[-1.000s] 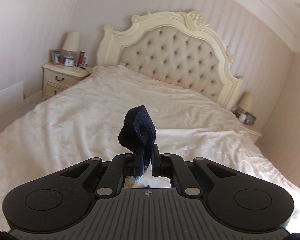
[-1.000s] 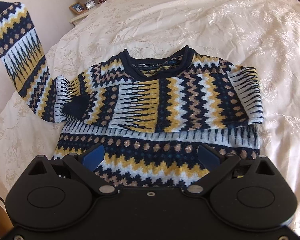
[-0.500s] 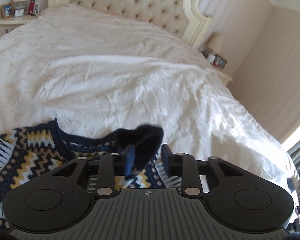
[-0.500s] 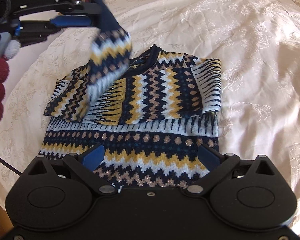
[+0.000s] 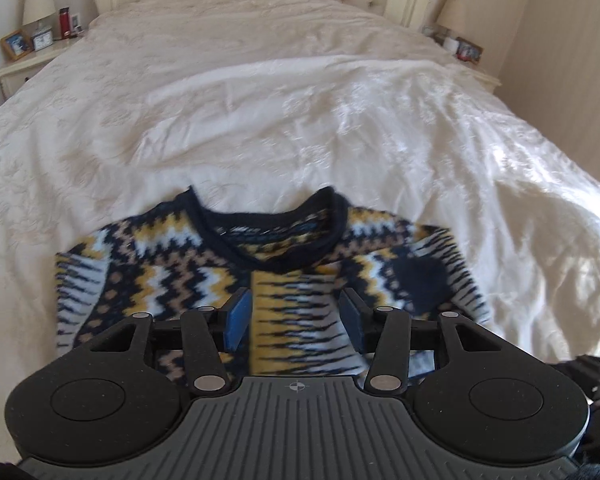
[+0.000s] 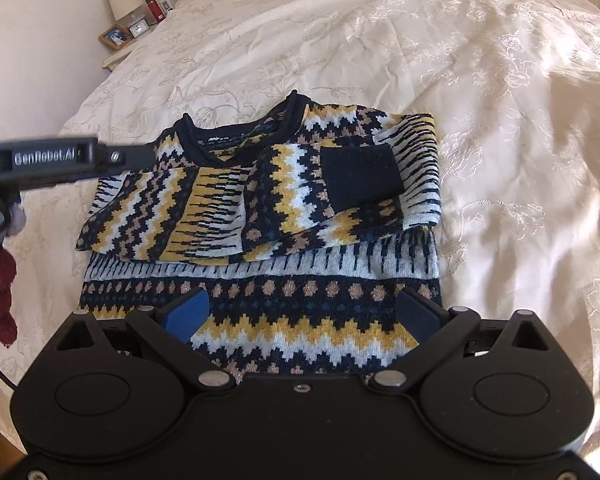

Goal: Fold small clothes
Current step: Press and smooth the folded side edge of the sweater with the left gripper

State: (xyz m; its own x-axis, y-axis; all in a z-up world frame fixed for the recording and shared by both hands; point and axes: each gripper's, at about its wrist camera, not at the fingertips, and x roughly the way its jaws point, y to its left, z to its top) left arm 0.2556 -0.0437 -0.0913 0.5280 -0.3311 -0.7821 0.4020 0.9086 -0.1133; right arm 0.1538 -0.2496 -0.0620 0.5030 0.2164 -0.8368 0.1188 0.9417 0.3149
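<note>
Right wrist view gives me the clearest read: the navy, mustard and white zigzag-knit sweater (image 6: 260, 248) lies flat on the cream embroidered bedspread (image 6: 480, 80), neckline at the far end, hem nearest me. Both sleeves are folded across the chest, and the plain navy cuff (image 6: 358, 174) lies on top toward the right, so I judge the sleeve folds are done and the body fold is what remains.

My right gripper (image 6: 304, 314) hangs over the hem band with its blue pads spread wide and nothing between them. I take that spot as a ready position for pinching the near edge and carrying it toward the collar.

My left gripper (image 5: 294, 314) is also spread wide and empty, above the folded sleeves, just near of the dark navy ribbed collar (image 5: 268, 240). In the right wrist view its black body (image 6: 60, 160) reaches in from the left over the sweater's far-left shoulder.

For room, the bedspread is open far of the collar and to the right. The sweater's left edge sits nearer the bed's side, so I would keep any sweep toward the middle. The hem corners lie exposed and flat, which suits a two-point pinch, though the stacked sleeves could slip if the fold is rushed.
</note>
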